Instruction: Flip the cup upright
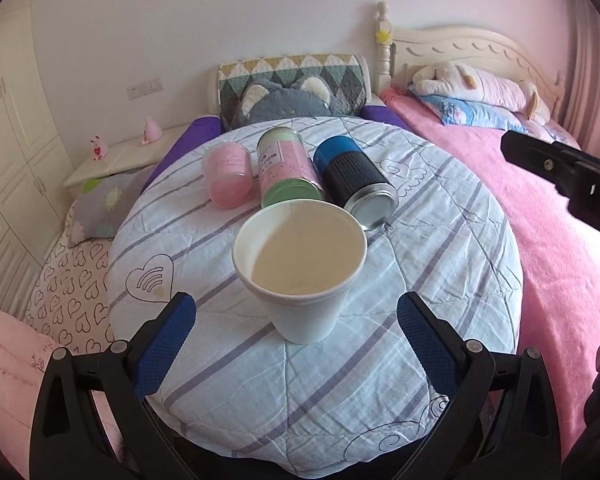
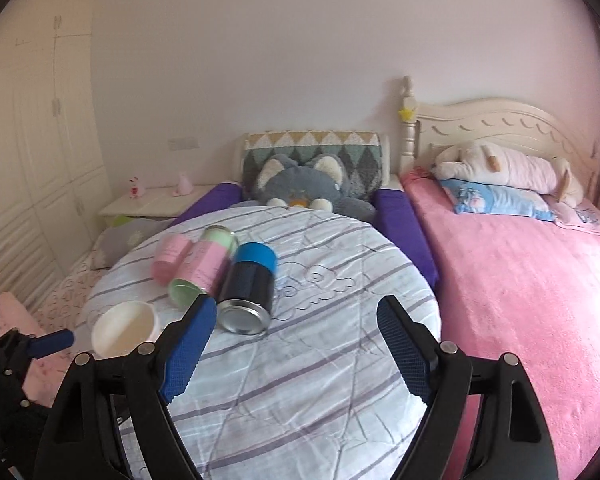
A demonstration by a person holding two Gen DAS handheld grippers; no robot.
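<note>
Left wrist view, white cup upright between spread left fingers, right fingers spread, can lettering unreadable.

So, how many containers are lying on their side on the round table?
3, in a row behind the upright white cup: pink cup leftmost, pink-green can in the middle, blue-black can rightmost. None seems hidden.

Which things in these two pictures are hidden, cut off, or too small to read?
- White cup base: left wrist view, its own wall hides it.
- Print on the pink-green can: both views, too small.
- Left gripper: right wrist view, only one blue finger shows; the edge cuts the rest.
- Grey plush: table hides its lower body.
</note>
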